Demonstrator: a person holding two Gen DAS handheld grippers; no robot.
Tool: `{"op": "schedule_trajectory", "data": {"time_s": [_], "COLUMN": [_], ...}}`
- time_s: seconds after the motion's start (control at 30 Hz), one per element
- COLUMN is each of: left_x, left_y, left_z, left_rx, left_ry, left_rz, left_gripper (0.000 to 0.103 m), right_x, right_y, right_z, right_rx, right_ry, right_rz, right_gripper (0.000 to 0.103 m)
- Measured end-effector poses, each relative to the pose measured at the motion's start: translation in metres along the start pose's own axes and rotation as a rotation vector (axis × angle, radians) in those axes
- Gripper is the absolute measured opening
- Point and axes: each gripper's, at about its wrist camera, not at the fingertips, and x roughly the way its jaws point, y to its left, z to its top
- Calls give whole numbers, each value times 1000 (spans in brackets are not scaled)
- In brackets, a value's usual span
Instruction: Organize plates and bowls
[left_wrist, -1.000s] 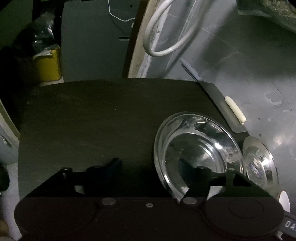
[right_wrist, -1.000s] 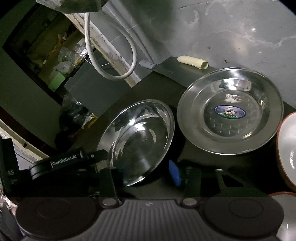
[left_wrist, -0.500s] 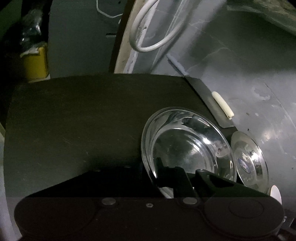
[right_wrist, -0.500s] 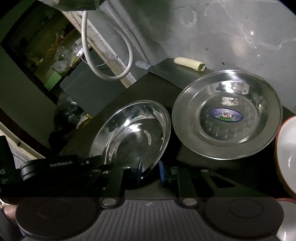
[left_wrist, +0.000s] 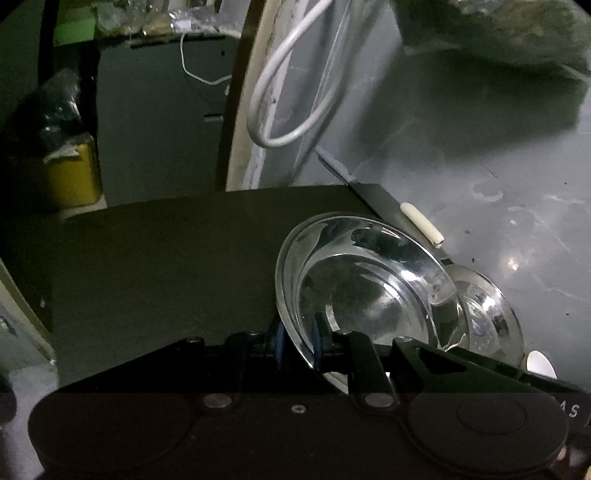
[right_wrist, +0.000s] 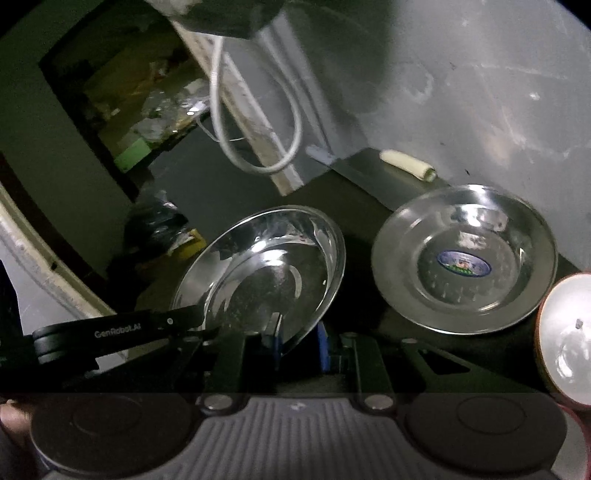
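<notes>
Pinching opposite rim edges, the left claw (left_wrist: 297, 341) and right claw (right_wrist: 299, 341) held the steel bowl (right_wrist: 266, 273) tilted above the dark surface (left_wrist: 166, 258); next it likely needed carrying onto the labelled steel plate (right_wrist: 463, 258) alongside

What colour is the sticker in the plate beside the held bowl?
Mostly blue, some green, on the steel plate; clearest in the right wrist view.
</notes>
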Motion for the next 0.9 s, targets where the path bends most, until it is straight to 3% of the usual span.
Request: {"op": "schedule_trajectory", "data": {"time_s": [0.17,0.43,0.9], "left_x": [-34,-76,-95], "left_y": [-1,7,10], "left_z": [-19,-59,-93], "left_rx": [18,-13,-12], "left_ry": [-33,-17,49], "left_rz": [59,139,218], "left_gripper": [18,21,25], "right_x": [-20,-39,-47], "right_y": [18,40,57], "right_z": [-10,-35,-58], "right_rx": [-67,-127,-177], "right_ry": [23,106,237], "right_rz": [39,92,84], "right_gripper": [22,22,23]}}
